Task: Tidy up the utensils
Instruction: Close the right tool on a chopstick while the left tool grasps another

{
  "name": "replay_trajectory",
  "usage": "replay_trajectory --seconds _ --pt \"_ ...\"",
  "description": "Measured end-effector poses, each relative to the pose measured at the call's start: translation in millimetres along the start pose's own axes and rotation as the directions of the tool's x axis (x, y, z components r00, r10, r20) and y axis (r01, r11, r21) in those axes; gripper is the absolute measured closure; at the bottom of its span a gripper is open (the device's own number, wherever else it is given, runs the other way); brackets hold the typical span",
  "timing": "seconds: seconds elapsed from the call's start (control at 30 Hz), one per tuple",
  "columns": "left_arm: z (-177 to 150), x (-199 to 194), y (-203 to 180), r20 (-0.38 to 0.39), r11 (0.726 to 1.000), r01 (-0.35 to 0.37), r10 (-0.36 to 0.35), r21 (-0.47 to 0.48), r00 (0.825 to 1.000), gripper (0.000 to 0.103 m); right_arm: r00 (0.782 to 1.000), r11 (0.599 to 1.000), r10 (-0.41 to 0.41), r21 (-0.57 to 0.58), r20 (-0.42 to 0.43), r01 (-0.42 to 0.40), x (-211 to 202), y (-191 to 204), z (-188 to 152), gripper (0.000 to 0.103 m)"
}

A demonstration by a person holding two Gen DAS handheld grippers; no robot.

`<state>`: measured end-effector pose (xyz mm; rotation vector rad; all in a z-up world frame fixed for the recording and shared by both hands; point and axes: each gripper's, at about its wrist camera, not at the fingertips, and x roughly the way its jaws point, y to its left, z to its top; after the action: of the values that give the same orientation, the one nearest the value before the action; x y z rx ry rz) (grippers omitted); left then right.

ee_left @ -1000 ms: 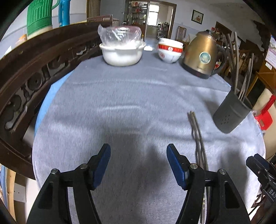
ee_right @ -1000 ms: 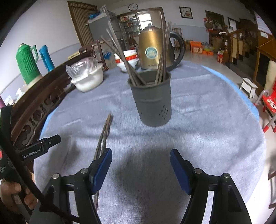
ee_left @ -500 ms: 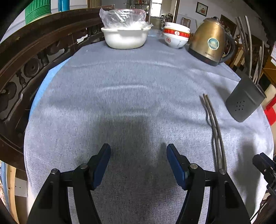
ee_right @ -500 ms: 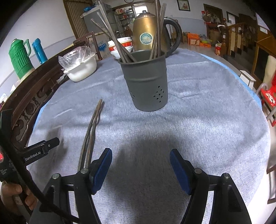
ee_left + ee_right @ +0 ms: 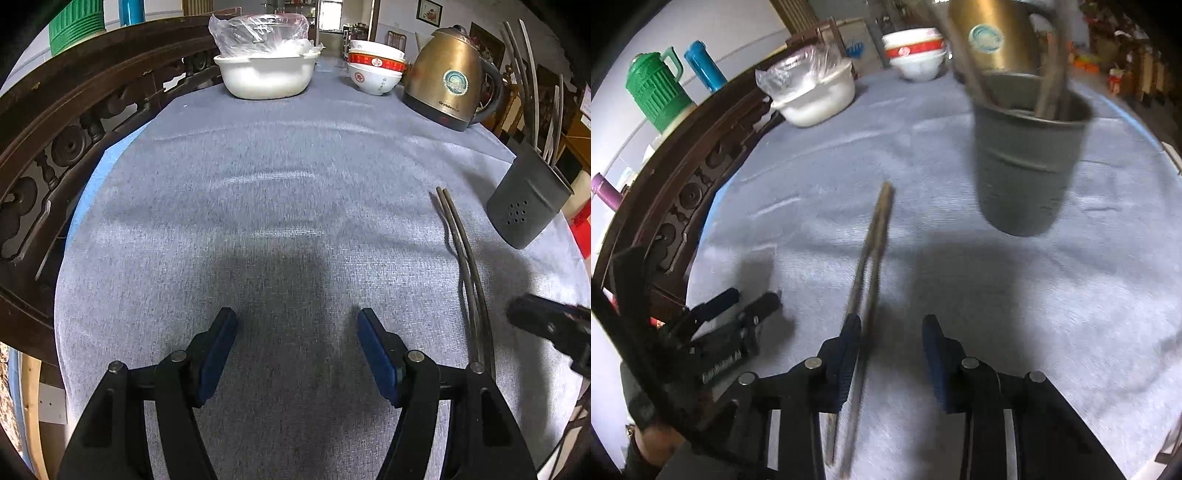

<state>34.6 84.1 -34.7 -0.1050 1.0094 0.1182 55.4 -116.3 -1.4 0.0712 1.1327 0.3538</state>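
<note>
A pair of dark chopsticks (image 5: 875, 236) lies on the grey tablecloth (image 5: 960, 295), left of a grey utensil holder (image 5: 1023, 166) with several chopsticks standing in it. My right gripper (image 5: 892, 325) points down over the near end of the pair. Its jaws are closing, with the chopsticks between them close to the left pad (image 5: 849, 343) and a gap on the right side. My left gripper (image 5: 296, 317) stands open above bare cloth, with the chopsticks (image 5: 461, 251) and the holder (image 5: 524, 206) off to its right.
At the far end stand a gold kettle (image 5: 448, 85), stacked red-and-white bowls (image 5: 375, 70) and a white bowl under plastic wrap (image 5: 266, 74). A carved wooden chair back (image 5: 74, 122) curves along the left. A green thermos (image 5: 659, 92) stands behind it.
My right gripper has swung left and down so that the chopsticks now lie between its jaws, and the jaws have narrowed. The left gripper has hardly moved.
</note>
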Motion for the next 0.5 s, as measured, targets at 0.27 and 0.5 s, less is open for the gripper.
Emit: replay_trajectory --seconds 0.27,0.5 --pt "0 1 3 -0.002 1.000 0.012 -0.012 0.010 1.000 0.033 0.996 1.000 -0.003 0.008 -0.086 0.004 29 13 18 0.078" --pt "1 1 2 -0.008 1.000 0.014 -0.014 0.021 1.000 0.033 0.991 1.000 -0.025 0.007 -0.131 0.027 40 14 20 0.094"
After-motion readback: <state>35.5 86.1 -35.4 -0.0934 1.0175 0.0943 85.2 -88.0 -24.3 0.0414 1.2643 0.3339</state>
